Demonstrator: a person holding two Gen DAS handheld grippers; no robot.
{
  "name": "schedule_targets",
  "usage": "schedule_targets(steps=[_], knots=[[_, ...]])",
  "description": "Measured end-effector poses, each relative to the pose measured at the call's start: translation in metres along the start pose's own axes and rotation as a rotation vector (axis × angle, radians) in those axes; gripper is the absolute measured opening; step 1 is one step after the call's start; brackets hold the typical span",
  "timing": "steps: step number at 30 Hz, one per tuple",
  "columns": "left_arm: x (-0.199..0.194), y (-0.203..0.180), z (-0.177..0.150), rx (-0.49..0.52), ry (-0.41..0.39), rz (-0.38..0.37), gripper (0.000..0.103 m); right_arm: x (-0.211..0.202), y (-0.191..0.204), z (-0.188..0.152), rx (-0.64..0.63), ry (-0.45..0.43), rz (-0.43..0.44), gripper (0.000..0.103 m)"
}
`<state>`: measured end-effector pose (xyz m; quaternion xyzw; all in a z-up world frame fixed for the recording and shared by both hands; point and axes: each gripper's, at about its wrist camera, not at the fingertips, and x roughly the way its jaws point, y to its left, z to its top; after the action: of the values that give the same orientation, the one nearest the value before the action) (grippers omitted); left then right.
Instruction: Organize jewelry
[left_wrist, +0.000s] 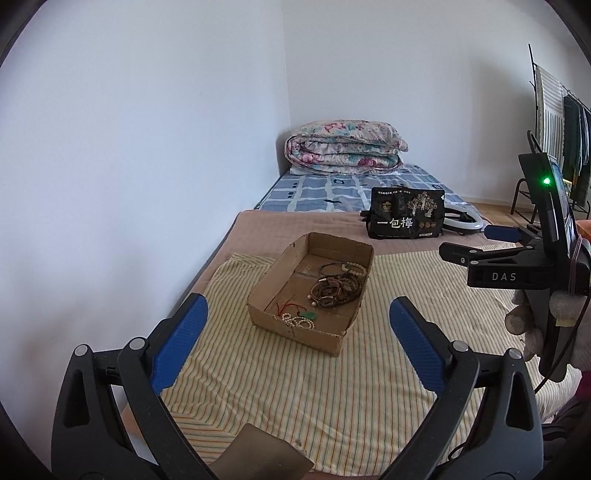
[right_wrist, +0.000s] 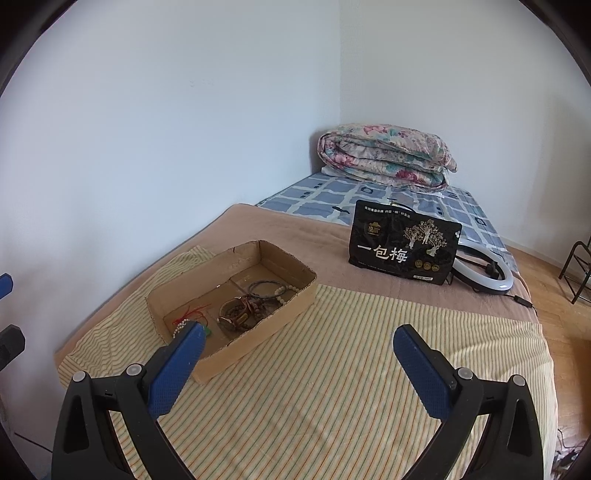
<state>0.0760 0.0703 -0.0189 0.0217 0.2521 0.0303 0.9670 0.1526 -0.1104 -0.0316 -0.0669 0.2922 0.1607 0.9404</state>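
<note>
A shallow cardboard box (left_wrist: 267, 295) sits on a striped cloth on the bed; it also shows in the right wrist view (right_wrist: 266, 330). It holds brown bead bracelets (left_wrist: 334, 290), a white pearl bracelet (left_wrist: 299, 322) with a green pendant and red cord, and a pale bead strand (left_wrist: 354, 266). The bracelets show in the right wrist view (right_wrist: 240, 312). My left gripper (left_wrist: 298, 314) is open and empty, in front of the box. My right gripper (right_wrist: 299, 341) is open and empty, to the right of the box; its body shows in the left wrist view (left_wrist: 517, 266).
A black snack bag (right_wrist: 400, 247) stands behind the box, with a white ring light (right_wrist: 487, 273) behind it. A folded floral quilt (right_wrist: 386, 157) lies at the bed's far end. The wall runs along the left. A clothes rack (left_wrist: 565, 140) stands at right.
</note>
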Motion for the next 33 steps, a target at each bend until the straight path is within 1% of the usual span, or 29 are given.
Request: schedule_targets(steps=[10, 33], knots=[[0.0005, 0.0005, 0.0001, -0.003, 0.001, 0.003, 0.101, 0.0009, 0.005, -0.0034, -0.023, 0.001, 0.001, 0.103], [-0.0006, -0.0022, 0.0008, -0.001, 0.002, 0.0, 0.101, -0.0014, 0.0062, -0.0022, -0.025, -0.003, 0.0, 0.103]])
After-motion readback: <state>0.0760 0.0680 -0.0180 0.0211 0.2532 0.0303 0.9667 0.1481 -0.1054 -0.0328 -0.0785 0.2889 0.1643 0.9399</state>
